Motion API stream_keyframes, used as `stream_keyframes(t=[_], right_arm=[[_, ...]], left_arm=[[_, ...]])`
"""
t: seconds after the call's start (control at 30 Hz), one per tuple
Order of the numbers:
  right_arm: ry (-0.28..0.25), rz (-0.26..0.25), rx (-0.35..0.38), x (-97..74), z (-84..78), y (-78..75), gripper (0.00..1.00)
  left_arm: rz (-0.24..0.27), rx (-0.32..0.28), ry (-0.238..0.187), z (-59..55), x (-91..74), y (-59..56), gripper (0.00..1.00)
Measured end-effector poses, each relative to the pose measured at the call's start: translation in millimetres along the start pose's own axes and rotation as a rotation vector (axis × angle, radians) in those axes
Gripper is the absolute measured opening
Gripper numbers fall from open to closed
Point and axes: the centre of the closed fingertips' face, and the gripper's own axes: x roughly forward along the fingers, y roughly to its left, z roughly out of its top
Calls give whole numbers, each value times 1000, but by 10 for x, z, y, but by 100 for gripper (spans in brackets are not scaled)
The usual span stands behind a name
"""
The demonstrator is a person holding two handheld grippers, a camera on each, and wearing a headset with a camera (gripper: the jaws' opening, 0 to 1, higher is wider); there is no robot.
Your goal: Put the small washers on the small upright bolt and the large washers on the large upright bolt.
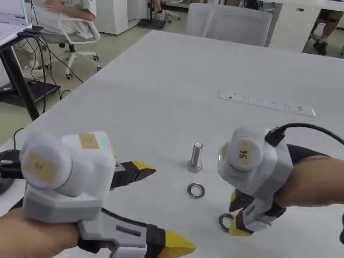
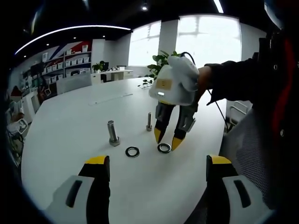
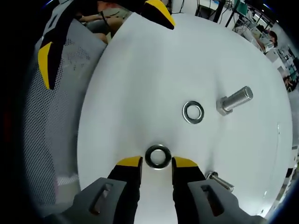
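**White tabletop with two bolts, two washers and a power strip**

The pale grey-white tabletop (image 1: 161, 97) carries a large silver steel hex-head bolt (image 1: 196, 157) standing upright on its head. In the head view a flat silver ring washer (image 1: 196, 190) lies near it at its 6 o'clock. A second silver washer (image 1: 223, 221) lies flat at that one's 4 o'clock. A long white power strip (image 1: 267, 102) lies at the bolt's 1 o'clock, well apart. In the left gripper view a small thin silver bolt (image 2: 149, 122) stands upright at the large bolt's 2 o'clock.

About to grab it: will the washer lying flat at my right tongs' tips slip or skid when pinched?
The washer looks like thin, rigid metal lying flat on the smooth table, so it probably skids before lifting. Its shiny rim likely offers the right tongs little grip; once on edge, it may roll.
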Motion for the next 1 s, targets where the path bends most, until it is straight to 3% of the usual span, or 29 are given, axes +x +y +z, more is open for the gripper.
stream_keyframes(t=[0.27, 1.0], right_arm=[[25, -13, -22, 52, -30, -1, 27], [8, -7, 15, 29, -7, -1, 23]], left_arm=[[1, 1, -5, 5, -5, 2, 85], [7, 2, -14, 22, -26, -11, 85]])
